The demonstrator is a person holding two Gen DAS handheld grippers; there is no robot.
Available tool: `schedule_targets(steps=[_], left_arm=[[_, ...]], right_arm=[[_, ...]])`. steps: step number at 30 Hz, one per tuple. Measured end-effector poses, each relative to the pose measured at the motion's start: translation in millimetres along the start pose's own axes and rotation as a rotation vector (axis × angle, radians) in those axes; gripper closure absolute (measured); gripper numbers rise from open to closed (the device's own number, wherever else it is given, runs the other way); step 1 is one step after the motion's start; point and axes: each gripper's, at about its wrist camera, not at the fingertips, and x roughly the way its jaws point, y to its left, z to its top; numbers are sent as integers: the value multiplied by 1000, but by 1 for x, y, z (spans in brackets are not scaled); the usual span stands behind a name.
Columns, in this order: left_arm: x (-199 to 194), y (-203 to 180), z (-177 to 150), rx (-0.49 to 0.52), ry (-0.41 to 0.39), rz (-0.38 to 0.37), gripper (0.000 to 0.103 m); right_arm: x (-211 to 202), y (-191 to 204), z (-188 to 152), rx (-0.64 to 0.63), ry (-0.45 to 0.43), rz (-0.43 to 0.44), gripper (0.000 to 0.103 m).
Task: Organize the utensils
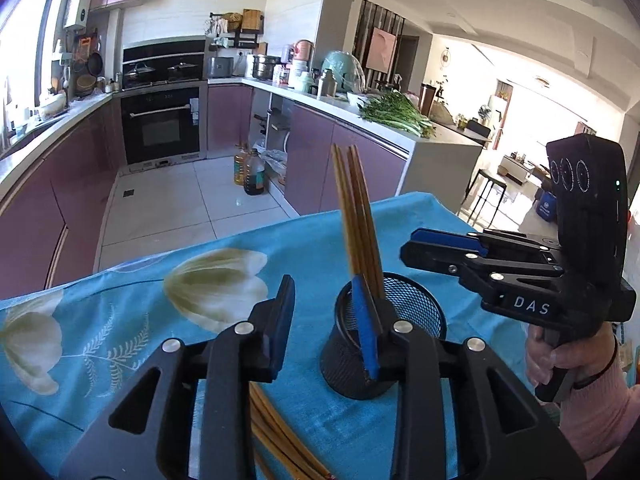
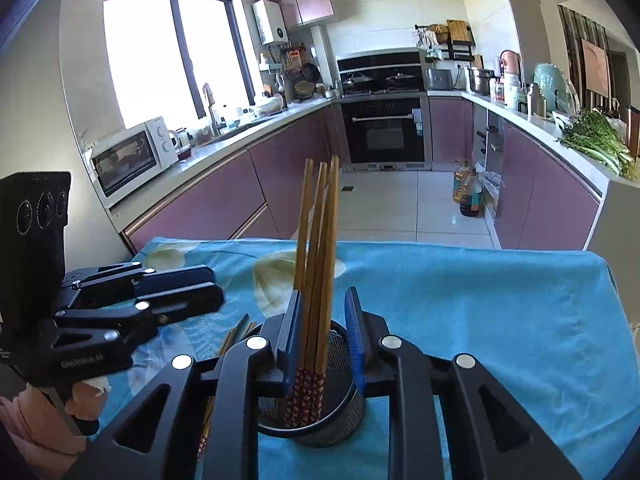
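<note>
A black mesh cup (image 1: 384, 332) stands on the blue flowered tablecloth (image 1: 140, 320) and holds several wooden chopsticks (image 1: 356, 220) upright. My left gripper (image 1: 326, 320) is open and empty just left of the cup, its right finger against the cup's rim. More loose chopsticks (image 1: 280, 440) lie on the cloth under it. My right gripper (image 2: 322, 332) hangs open over the cup (image 2: 320, 412); the standing chopsticks (image 2: 318, 260) lean between its fingers, near the left pad, and it also shows in the left wrist view (image 1: 444, 248).
The table's far edge (image 2: 400, 246) drops to a tiled kitchen floor. Purple cabinets, an oven (image 2: 384, 128) and oil bottles (image 2: 466, 192) stand beyond. The loose chopsticks also show in the right wrist view (image 2: 230, 340).
</note>
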Motion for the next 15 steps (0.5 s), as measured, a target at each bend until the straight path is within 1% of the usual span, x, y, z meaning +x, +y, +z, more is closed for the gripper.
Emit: schedule_targets(steps=[2, 3, 4, 7, 8, 10, 12, 15], left_arm=[[-15, 6, -7, 1, -22, 29, 69], [-21, 9, -12, -2, -22, 38, 69], [-25, 13, -19, -6, -15, 47, 68], [-30, 21, -37, -15, 28, 66, 67], [-29, 24, -46, -19, 49, 82, 67], [-25, 31, -64, -33, 91, 83, 67], [-22, 37, -79, -48, 127, 87, 67], [-17, 48, -98, -80, 164, 87, 69]], right_arm=[[-12, 7, -1, -18, -27, 15, 80], [-20, 14, -4, -35, -43, 38, 78], [-24, 20, -4, -47, -47, 54, 75], [-34, 42, -16, -102, -44, 115, 74], [-34, 48, -21, -111, -29, 138, 74], [-24, 63, -35, -128, 28, 189, 74], [-8, 74, -49, -141, 90, 205, 74], [20, 83, -68, -117, 188, 235, 74]])
